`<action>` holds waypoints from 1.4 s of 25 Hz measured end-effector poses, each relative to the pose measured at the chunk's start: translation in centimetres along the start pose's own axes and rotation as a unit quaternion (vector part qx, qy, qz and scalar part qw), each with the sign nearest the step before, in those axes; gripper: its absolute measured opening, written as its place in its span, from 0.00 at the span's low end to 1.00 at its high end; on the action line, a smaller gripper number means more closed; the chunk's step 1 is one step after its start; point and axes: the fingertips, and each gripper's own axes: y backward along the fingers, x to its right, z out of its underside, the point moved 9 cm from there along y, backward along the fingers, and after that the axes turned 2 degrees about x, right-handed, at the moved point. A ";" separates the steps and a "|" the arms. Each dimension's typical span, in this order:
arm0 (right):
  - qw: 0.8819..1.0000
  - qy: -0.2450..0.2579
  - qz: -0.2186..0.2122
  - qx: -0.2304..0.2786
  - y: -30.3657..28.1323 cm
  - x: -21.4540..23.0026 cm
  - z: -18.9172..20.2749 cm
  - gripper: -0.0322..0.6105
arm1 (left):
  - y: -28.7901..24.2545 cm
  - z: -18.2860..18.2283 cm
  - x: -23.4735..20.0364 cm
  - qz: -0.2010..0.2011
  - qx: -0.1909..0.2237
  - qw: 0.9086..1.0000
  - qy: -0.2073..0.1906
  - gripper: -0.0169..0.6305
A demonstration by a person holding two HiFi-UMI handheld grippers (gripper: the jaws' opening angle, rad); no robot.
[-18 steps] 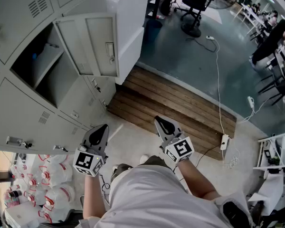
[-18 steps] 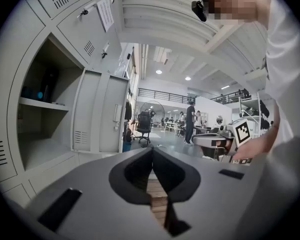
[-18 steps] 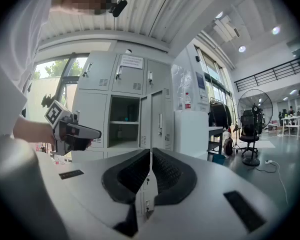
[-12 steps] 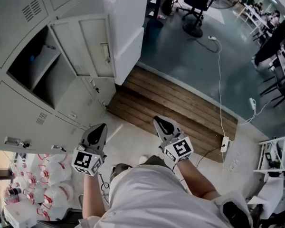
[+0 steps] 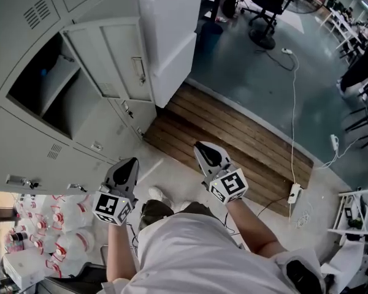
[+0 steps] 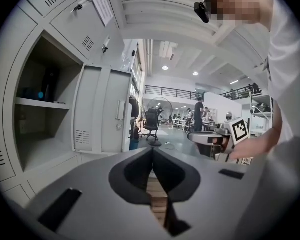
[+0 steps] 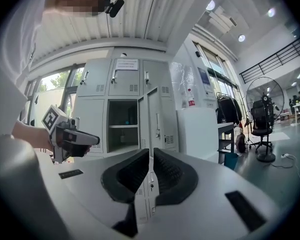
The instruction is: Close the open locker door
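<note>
Locker door [image 5: 119, 60] is seen swung out from its open compartment [image 5: 46, 87], long axis upright, well ahead and to the left of both grippers and touched by neither. The left gripper [image 5: 131, 162], tipped slightly down, is judged the nearer; the right gripper [image 5: 199, 146] is held level. Both are pressed together, with nothing pinched.

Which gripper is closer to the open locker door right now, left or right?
Left. The left gripper is short of the open locker door, pointing toward it, not touching. The right gripper is farther off to the right, by the wooden platform.
</note>
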 end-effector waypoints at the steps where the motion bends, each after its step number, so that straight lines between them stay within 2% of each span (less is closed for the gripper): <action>1: 1.000 0.000 0.000 0.000 -0.7 0.1 0.0 0.10 | -0.3 -0.1 -0.7 0.001 0.001 1.000 0.001 0.03; 11: 1.000 0.007 0.009 -0.005 -9.6 1.6 -0.8 0.11 | -3.4 -1.0 -9.0 0.021 0.001 1.000 0.004 0.03; 19: 1.000 0.018 0.015 -0.002 -15.9 2.2 -1.2 0.13 | -3.0 -0.9 -14.5 0.020 -0.001 1.000 0.008 0.03; 26: 1.000 0.028 -0.003 0.000 -20.1 2.6 -1.8 0.15 | -2.1 -0.4 -16.4 0.010 -0.008 1.000 0.015 0.03; 35: 0.999 0.037 -0.036 -0.002 -24.0 4.5 -3.1 0.21 | -2.0 -0.5 -16.9 -0.039 -0.007 0.999 0.031 0.03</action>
